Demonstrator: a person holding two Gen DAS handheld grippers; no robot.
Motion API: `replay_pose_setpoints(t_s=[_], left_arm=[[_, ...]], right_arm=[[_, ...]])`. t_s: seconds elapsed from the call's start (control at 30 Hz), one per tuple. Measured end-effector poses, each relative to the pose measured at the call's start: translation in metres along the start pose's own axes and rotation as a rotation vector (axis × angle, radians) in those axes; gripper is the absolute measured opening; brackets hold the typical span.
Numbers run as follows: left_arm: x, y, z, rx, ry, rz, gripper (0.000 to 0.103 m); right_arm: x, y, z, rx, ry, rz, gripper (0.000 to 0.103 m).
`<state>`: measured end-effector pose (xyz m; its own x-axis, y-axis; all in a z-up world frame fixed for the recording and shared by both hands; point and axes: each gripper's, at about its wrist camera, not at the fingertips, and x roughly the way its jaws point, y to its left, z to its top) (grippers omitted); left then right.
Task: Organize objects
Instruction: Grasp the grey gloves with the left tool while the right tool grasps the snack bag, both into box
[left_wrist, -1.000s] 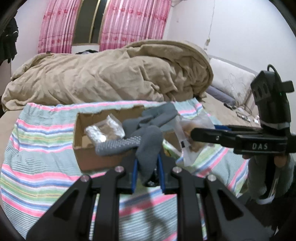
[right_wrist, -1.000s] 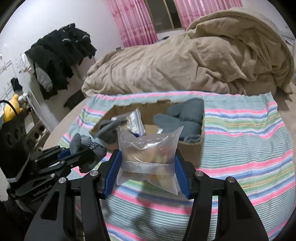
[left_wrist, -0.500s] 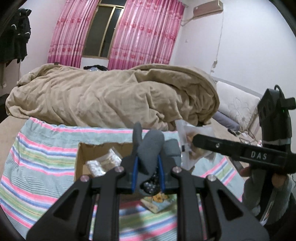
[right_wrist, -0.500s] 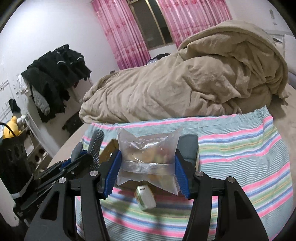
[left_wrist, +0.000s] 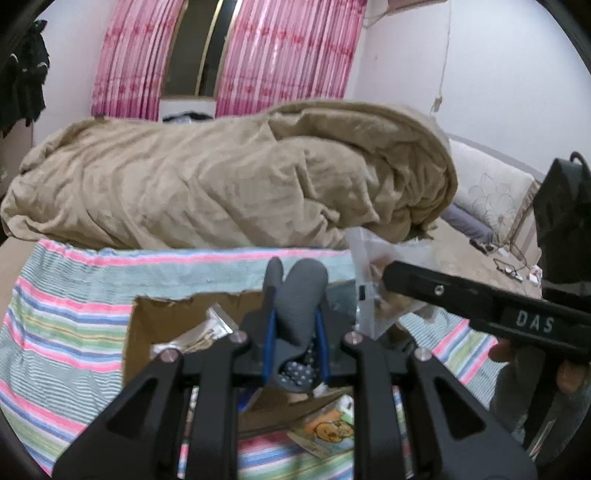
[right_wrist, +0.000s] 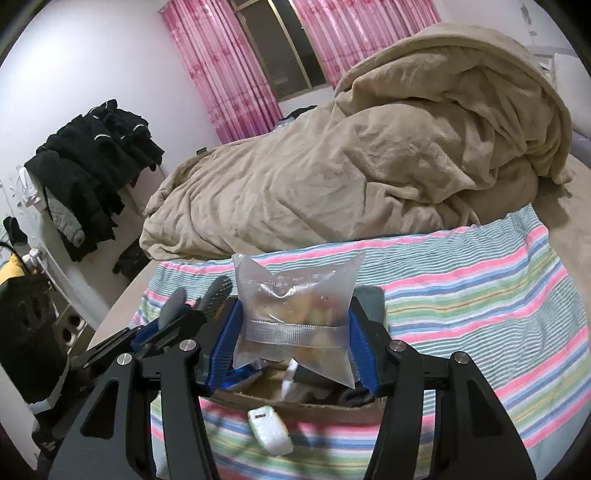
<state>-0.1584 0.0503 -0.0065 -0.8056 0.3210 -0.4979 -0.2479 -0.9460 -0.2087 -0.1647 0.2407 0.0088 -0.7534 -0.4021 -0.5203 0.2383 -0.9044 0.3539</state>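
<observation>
Left wrist view: the left gripper (left_wrist: 294, 338) is closed on a grey glove (left_wrist: 301, 295), whose fingertips stand upright above the blue pads (left_wrist: 268, 341); the dotted palm of the glove shows low between the jaws. Behind the gripper lies an open cardboard box (left_wrist: 142, 334) on a striped cloth (left_wrist: 62, 314). Inside the box, toward its left wall, sits a silvery packet (left_wrist: 201, 334). In front of the box, on the cloth, lies a flat pack with an orange cartoon print (left_wrist: 327, 432). To the right of the box, the right gripper (left_wrist: 386, 275) enters from the side, marked "DAS", and pinches a clear plastic bag (left_wrist: 373, 295) above the box's right end.

Right wrist view: the right gripper (right_wrist: 293, 341) is closed on the clear plastic bag (right_wrist: 295, 310), which holds brownish contents and carries a ribbed seal band across its lower part. The bag hangs over the cardboard box (right_wrist: 306, 406), whose near wall shows below it. In front of the box, on the striped cloth (right_wrist: 480, 314), rests a small white object (right_wrist: 269, 430). Left of the box, the left gripper (right_wrist: 192, 314) holds the grey glove (right_wrist: 218, 291). Beyond the box, a beige blanket (right_wrist: 351, 177) is heaped on the bed.
</observation>
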Motion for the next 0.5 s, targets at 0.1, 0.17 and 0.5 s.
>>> replay_pose_setpoints(t_s=[0.1,0.17,0.5], left_arm=[[0.012,0.001,0.001,-0.013,0.014,-0.004,0.019],[0.019,0.002,0.002,-0.013,0.012,0.005,0.019],[0.06,0.004,-0.011,0.002,0.16,-0.012,0.02]], right_arm=[[0.011,-0.006,0.0,0.017,0.02,-0.008,0.059],[0.015,-0.01,-0.001,0.021,0.02,-0.018,0.059],[0.032,-0.014,-0.004,0.016,0.082,-0.04,0.059]])
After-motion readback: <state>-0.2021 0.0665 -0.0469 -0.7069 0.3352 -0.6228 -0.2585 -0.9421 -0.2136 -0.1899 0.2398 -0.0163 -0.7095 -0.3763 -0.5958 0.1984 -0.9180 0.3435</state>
